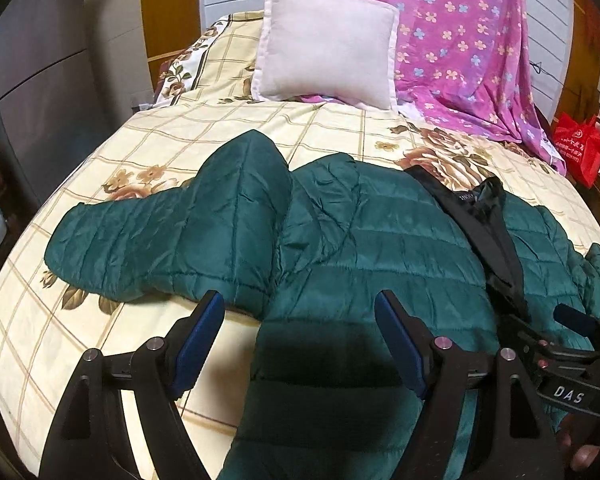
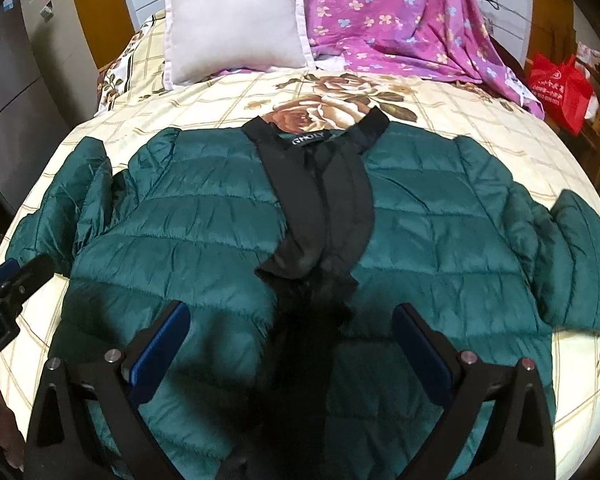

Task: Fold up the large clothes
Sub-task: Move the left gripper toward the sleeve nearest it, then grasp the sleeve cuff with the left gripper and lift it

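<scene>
Right now I see a green quilted jacket (image 2: pixel 204 240) lying front-up across the middle of the bed (image 2: pixel 440 112), collar toward the head of the bed, hem toward the near edge, both sleeves spread toward the side edges. Its front is open, showing black lining (image 2: pixel 320 208).

My left gripper (image 1: pixel 300 312) hangs above the hem on the jacket's left side, its jaws wide apart and holding nothing. My right gripper (image 2: pixel 292 320) hangs above the hem near the open front, also spread wide and empty.

Risks, as I judge them: the shiny padded fabric looks slippery, so a shallow pinch could slide off mid-fold. Grabbing only the top layer at the open front would lift one panel and leave the back behind. The puffy filling may spring a fold back open. The left sleeve (image 1: pixel 152 236) lies bunched and could end up trapped crooked.

Containers: a red bag (image 2: pixel 560 84) stands beyond the bed's far right corner; I cannot tell what it holds. A pillow (image 2: pixel 236 20) and a purple flowered sheet (image 2: pixel 400 12) sit at the head.
</scene>
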A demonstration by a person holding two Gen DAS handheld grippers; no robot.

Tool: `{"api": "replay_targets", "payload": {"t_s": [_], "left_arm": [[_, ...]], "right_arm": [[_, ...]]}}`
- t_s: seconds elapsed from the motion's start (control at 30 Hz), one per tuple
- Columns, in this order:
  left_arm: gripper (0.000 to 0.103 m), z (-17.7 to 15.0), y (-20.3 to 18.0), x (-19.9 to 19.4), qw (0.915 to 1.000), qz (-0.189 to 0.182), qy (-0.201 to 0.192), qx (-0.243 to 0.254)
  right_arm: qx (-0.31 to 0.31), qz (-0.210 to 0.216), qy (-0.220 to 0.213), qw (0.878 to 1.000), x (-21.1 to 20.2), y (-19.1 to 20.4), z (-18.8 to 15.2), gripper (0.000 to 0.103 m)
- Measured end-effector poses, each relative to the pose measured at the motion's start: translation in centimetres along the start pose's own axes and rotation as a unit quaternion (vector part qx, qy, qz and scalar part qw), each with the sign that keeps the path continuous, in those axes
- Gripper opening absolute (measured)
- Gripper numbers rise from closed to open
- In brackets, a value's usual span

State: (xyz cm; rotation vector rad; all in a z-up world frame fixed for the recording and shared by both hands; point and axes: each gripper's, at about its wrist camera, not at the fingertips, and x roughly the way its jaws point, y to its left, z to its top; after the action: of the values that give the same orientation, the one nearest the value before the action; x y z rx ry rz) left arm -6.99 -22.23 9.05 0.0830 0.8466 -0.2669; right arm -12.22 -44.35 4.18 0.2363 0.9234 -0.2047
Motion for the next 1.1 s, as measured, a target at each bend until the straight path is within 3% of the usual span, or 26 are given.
{"api": "replay_targets", "payload": {"t_s": [0.23, 0.43, 0.63, 0.73, 0.83, 0.93, 1.1], "left_arm": [[0.048, 1.4, 1.5, -0.1, 0.9994, -0.022, -0.019, -0.017], [0.048, 2.8, 3.4, -0.4, 0.9992, -0.01, -0.032, -0.023], [0.048, 4.7, 8.4, -1.8, 0.9957, -0.029, -0.065, -0.06], [0.048, 5.5, 12.2, -1.4, 0.9928, -0.01, -0.067, -0.098], [0.048, 5.7, 16.5, 1.0, 0.9892, 0.011, -0.029, -0.143], [0.048, 4.7, 21.0, 3.0, 0.9784, 0.047, -0.018, -0.2], [0.048, 3.3, 26.0, 4.9, 0.964, 0.093, -0.012, -0.249]], "right_arm": [[-0.012, -0.002, 0.006, 1.0, 1.1, 0.8, 0.2, 0.102], [-0.016, -0.001, 0.01, 1.0, 1.8, 1.2, 0.4, 0.102], [-0.022, 0.002, 0.009, 1.0, 1.7, 1.6, 0.6, 0.102], [-0.028, 0.003, 0.01, 1.0, 1.6, 1.8, 0.5, 0.102], [-0.03, 0.005, 0.01, 0.999, 1.6, 2.0, 0.5, 0.102], [-0.032, 0.009, 0.012, 0.999, 1.7, 2.1, 0.5, 0.102], [-0.045, 0.006, 0.02, 0.999, 2.1, 2.6, 0.3, 0.102]]}}
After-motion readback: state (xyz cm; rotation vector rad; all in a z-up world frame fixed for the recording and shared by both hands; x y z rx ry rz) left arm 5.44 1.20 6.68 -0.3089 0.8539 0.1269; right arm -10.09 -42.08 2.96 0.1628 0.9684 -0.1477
